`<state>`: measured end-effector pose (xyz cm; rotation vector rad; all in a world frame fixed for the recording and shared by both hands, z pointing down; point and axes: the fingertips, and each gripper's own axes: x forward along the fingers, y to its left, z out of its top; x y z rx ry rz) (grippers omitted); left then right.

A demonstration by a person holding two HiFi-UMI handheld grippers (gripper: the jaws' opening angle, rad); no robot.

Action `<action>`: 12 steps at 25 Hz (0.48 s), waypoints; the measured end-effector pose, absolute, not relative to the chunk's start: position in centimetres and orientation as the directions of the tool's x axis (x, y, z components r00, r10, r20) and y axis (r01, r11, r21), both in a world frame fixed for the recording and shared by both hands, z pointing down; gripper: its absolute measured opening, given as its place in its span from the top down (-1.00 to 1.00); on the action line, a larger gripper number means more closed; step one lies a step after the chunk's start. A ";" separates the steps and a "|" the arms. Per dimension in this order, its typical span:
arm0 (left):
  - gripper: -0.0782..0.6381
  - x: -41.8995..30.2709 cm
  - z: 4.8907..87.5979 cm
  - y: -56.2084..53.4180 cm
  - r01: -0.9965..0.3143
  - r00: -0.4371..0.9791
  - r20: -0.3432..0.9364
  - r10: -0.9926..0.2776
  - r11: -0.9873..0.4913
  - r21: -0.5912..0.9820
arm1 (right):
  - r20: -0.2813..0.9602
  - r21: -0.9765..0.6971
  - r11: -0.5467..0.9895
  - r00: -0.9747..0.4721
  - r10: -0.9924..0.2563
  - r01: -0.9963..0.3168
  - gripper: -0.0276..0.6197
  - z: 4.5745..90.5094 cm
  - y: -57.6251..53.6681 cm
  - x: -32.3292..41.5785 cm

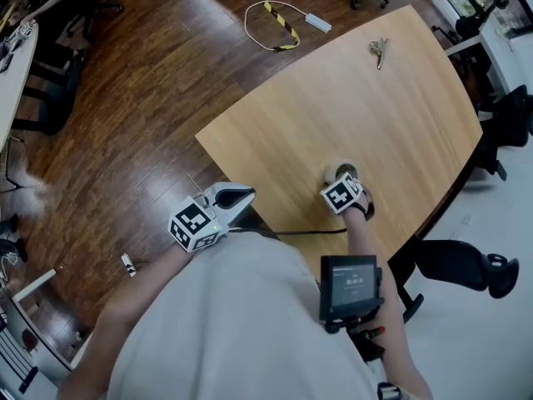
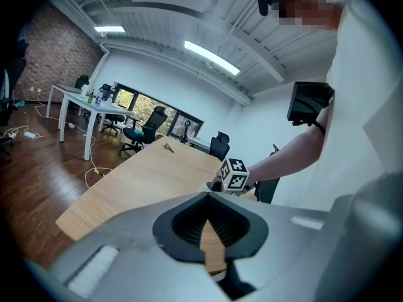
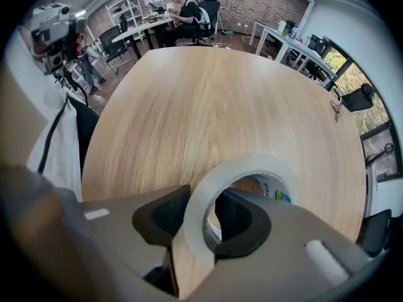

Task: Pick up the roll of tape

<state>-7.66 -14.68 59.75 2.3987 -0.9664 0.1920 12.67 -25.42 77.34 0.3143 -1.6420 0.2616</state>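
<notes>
A whitish roll of tape [image 1: 338,170] lies flat on the light wooden table [image 1: 391,115], near its edge on my side. My right gripper [image 1: 342,180] points straight down onto it under its marker cube. In the right gripper view the roll's ring [image 3: 252,165] stands between the jaws, one jaw inside the hole and one outside, and my right gripper [image 3: 201,201] is shut on the ring's wall. My left gripper [image 1: 246,196] hovers off the table's left corner over the floor, shut and holding nothing. The left gripper [image 2: 208,197] looks across the table at the right gripper's cube [image 2: 234,173].
A bunch of keys [image 1: 379,51] lies at the table's far end. A white cable with a striped strap [image 1: 279,23] lies on the wooden floor beyond the table. Black office chairs [image 1: 470,267] stand at the right, and desks with seated people [image 3: 182,11] are far back.
</notes>
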 end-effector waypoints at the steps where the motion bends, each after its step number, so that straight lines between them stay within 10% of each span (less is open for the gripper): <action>1: 0.77 -7.8 59.8 -14.6 -0.678 0.732 0.323 -0.600 -0.596 0.430 | 0.996 0.017 0.933 -0.076 -0.048 -0.361 0.51 77.4 -25.4 12.8; 12: 0.77 -9.5 59.4 -14.1 -0.688 0.722 0.319 -0.614 -0.592 0.419 | 0.989 0.110 0.917 -0.052 -0.140 -0.383 0.53 77.2 -25.3 12.6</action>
